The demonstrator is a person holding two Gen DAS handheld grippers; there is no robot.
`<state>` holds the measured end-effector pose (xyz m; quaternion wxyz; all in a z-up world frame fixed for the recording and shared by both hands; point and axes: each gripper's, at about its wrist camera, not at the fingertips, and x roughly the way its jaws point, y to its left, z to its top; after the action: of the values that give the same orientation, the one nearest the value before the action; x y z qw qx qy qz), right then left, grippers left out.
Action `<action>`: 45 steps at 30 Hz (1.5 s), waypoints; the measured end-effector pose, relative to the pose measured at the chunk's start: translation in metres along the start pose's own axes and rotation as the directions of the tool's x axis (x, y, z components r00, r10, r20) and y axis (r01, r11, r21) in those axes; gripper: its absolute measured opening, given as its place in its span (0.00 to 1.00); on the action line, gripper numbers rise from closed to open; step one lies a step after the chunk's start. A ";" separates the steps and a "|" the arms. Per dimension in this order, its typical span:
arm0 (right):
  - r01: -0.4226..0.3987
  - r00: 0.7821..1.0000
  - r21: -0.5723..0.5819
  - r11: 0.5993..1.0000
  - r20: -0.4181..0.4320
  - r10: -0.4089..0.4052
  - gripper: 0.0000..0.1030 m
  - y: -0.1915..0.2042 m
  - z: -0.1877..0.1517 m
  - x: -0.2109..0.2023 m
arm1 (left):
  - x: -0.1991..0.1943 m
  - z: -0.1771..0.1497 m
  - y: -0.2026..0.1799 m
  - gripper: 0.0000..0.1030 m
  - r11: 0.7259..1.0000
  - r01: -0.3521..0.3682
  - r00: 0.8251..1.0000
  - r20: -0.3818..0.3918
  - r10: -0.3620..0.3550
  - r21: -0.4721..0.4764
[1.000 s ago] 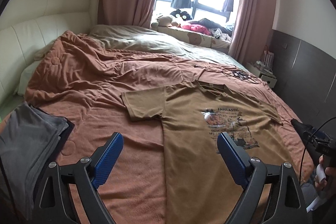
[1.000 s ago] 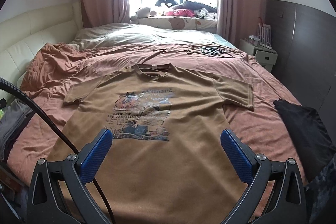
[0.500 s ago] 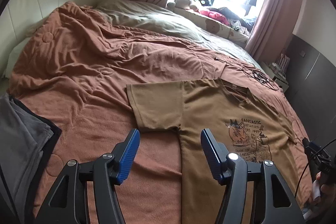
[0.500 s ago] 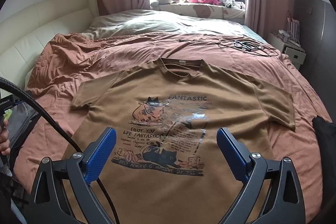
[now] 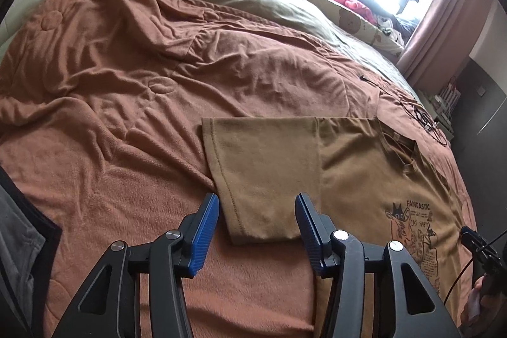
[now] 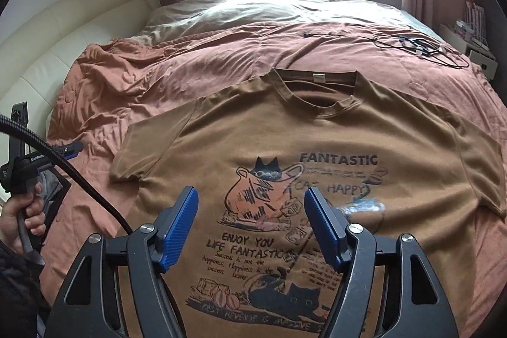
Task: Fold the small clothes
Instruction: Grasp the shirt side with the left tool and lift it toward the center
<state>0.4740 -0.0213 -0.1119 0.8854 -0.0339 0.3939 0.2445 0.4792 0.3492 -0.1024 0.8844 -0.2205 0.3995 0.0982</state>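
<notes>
Brown cat-print T-shirt lies flat, face up, on rust blanket of bed; not yet folded. Since a second ago both grippers have come lower and nearer shirt. Left gripper now hovers over left sleeve, jaws closing, sleeve hem between them, not yet pinched. Right gripper over chest print, jaws closing, nothing held. Likely first fold starts at sleeve.
</notes>
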 end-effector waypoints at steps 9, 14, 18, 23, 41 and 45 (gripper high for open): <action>-0.039 0.998 -0.012 0.999 -0.053 0.039 0.56 0.005 0.026 0.054 | 0.064 0.016 0.018 0.43 0.999 -0.022 0.998 -0.065 0.020 -0.027; -0.062 0.995 -0.017 0.998 -0.075 0.061 0.55 0.008 0.032 0.075 | 0.094 0.017 0.030 0.43 0.997 -0.048 0.993 -0.112 0.041 -0.060; -0.092 0.992 -0.025 0.995 -0.090 0.089 0.47 0.018 0.038 0.095 | 0.109 0.012 0.038 0.43 0.995 -0.045 0.990 -0.138 0.032 -0.094; -0.137 0.983 -0.015 0.990 -0.123 0.134 0.33 0.032 0.044 0.125 | 0.111 0.013 0.039 0.06 0.992 -0.010 0.988 -0.154 -0.009 -0.123; -0.340 0.898 0.119 0.933 -0.253 0.360 0.14 0.091 0.034 0.227 | 0.056 0.053 -0.016 0.05 0.996 0.085 0.996 -0.040 -0.086 -0.007; -0.350 0.887 0.115 0.930 -0.278 0.369 0.14 0.101 0.033 0.242 | 0.050 0.056 -0.032 0.05 0.995 0.098 0.995 -0.036 -0.097 0.020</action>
<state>0.5879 0.1741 -0.2490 0.7567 0.0310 0.5283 0.3840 0.5603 0.3476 -0.0970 0.8832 -0.2318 0.4049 0.0468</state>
